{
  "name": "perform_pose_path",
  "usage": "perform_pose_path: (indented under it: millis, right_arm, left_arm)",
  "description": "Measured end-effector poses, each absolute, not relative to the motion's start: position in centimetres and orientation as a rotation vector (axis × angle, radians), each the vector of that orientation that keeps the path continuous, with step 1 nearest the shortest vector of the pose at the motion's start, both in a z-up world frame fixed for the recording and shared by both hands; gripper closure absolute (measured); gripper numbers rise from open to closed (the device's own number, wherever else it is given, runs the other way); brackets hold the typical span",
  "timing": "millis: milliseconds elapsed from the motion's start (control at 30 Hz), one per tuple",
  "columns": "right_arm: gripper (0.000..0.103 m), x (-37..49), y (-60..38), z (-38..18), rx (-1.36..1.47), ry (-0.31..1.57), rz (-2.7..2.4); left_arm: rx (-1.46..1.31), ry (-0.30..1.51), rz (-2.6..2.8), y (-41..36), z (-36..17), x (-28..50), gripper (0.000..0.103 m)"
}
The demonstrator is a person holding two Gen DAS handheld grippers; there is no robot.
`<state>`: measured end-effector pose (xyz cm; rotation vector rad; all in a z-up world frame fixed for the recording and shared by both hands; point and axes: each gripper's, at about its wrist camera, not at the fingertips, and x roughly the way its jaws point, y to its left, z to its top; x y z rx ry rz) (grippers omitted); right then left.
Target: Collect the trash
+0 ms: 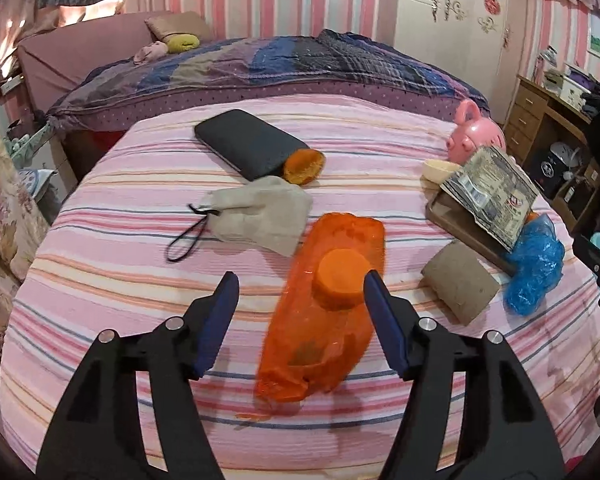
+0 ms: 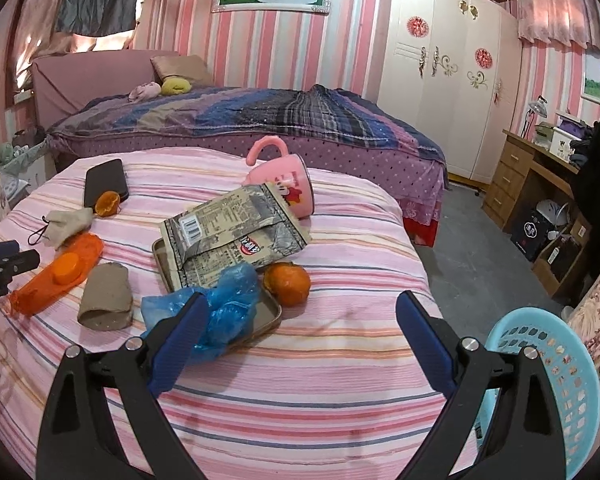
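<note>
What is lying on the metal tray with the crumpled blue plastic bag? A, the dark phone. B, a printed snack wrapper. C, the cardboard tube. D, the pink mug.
B: the printed snack wrapper lies across the metal tray, beside the blue plastic bag; the other three rest on the bedspread.

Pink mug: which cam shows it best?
Right wrist view: the pink mug lies on its side, handle and cartoon print clear. Left wrist view shows only part of it, behind the snack packet.
</note>
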<state>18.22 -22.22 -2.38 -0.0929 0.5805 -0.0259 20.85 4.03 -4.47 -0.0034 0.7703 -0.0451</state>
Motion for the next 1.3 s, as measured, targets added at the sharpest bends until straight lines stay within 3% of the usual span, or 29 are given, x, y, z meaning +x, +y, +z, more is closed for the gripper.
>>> perform_pose_path:
  millis: [300,500,933,1300]
  right_arm:
    - [0.010,18.6,-23.0,-2.9,-0.096,0.601,-0.041]
    - [0.010,19.2,-23.5,-3.1,-0.087,0.615,-0.051]
    - [0.010,18.1,-22.7,-1.9,-0.079,0.560,-0.033]
    - [0.010,17.8,-15.4,-0.7,-0.134,0.521,0.167]
  left_arm:
    - [0.037,0.834,-0.054,1.0,-6.5,23.5,0.042]
    - [-0.029,0.867,-0.086,1.6,-7.0,24.3,0.064]
    - [-0.023,0.773,-0.054,3.1,-4.4,21.3,0.064]
    - [-0.036,0.734,0.065,9.6,-3.3,18.5,0.064]
